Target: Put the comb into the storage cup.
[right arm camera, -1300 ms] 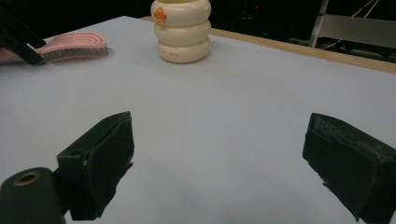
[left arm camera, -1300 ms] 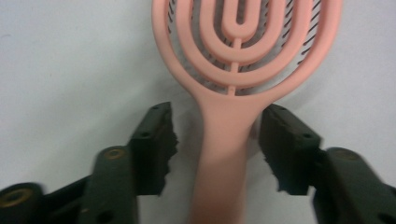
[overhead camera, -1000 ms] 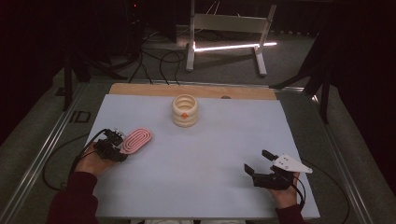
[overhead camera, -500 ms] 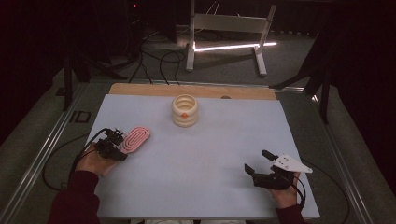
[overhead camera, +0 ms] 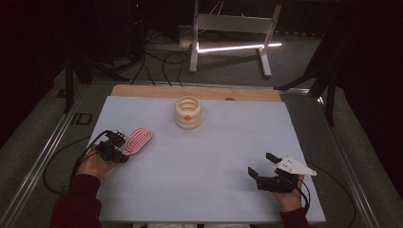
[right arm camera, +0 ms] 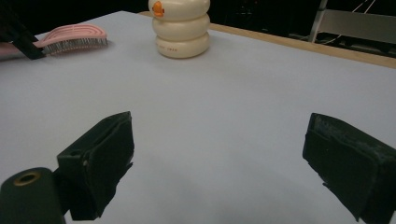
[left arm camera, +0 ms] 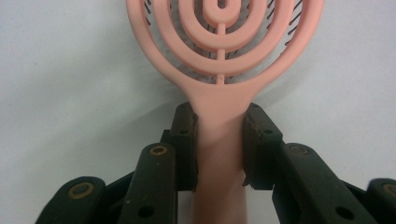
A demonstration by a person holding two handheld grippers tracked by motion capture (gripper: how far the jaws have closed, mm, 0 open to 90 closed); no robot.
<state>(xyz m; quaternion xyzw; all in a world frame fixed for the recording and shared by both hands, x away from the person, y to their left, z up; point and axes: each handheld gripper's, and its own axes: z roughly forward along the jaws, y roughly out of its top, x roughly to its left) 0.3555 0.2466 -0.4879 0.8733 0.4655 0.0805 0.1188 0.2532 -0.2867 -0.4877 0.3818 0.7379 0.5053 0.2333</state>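
I have my left tongs [left arm camera: 219, 140] clamped on the pink hairbrush [left arm camera: 224, 60] handle at the worktop's [overhead camera: 214, 156] left side, right tongs [right arm camera: 224, 158] wide open and empty, so next I'd judge a lift

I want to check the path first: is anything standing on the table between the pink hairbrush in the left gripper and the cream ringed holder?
Nothing visible does. The left gripper is shut on the handle of the pink hairbrush, and the white table surface between it and the cream ringed holder is bare.
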